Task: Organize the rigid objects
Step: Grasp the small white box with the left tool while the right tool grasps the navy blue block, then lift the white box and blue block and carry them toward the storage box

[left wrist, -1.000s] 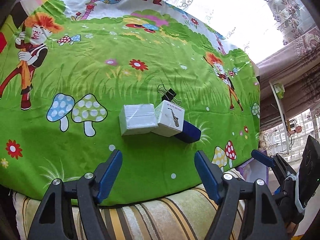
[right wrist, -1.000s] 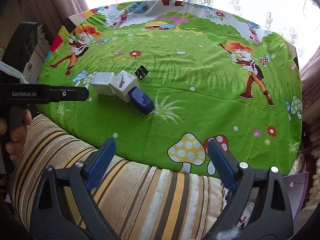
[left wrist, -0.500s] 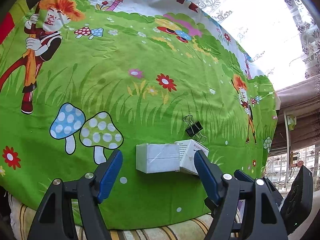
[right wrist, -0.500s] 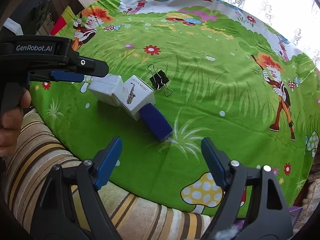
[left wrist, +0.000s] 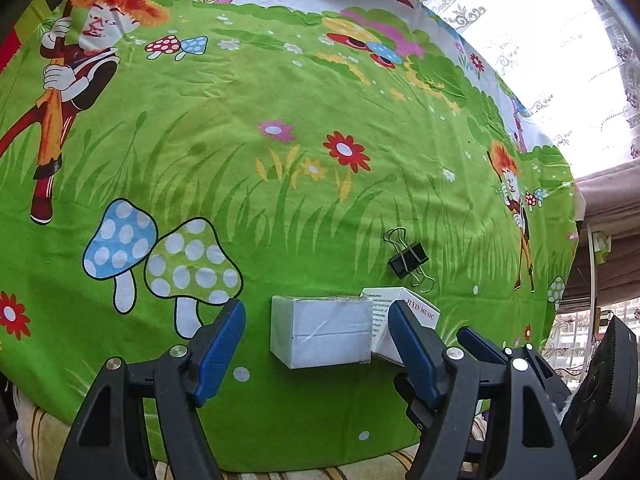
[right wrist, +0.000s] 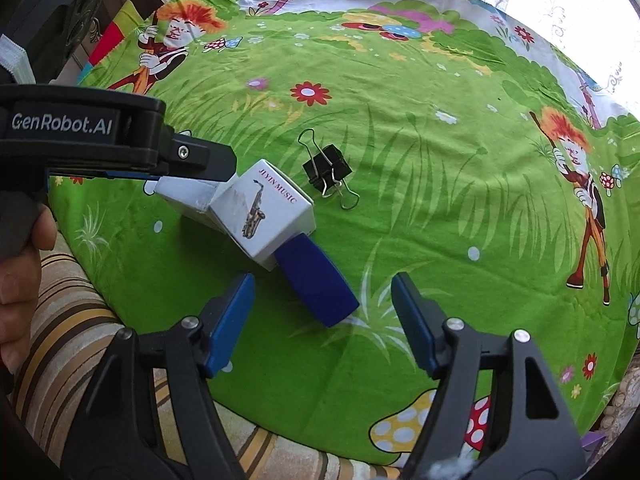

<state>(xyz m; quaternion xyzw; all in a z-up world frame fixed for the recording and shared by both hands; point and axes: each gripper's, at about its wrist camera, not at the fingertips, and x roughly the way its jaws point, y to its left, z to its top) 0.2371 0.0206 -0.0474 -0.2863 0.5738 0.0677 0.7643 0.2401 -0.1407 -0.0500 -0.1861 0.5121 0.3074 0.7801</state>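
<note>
A plain white box (left wrist: 326, 330) lies on the green cartoon cloth, touching a white "JIYIN MUSIC" box (left wrist: 416, 312) on its right. My left gripper (left wrist: 316, 344) is open, its blue fingers on either side of the plain box. In the right wrist view the music box (right wrist: 266, 210) shows a saxophone picture, with a dark blue block (right wrist: 316, 286) against its near end. My right gripper (right wrist: 322, 320) is open, its fingertips flanking the blue block's near end. A black binder clip (right wrist: 328, 170) lies just beyond the boxes.
The cloth (left wrist: 280, 140) covers a rounded surface whose front edge drops to a striped cushion (right wrist: 100, 340). A bright window with lace curtains (left wrist: 560, 40) is at the back right. A hand holds the left gripper's body (right wrist: 80, 136) at the left of the right wrist view.
Both grippers have moved forward toward the objects. The left gripper's fingers now bracket the plain white box, and the right gripper's fingers have reached the blue block. Nothing was grasped.
</note>
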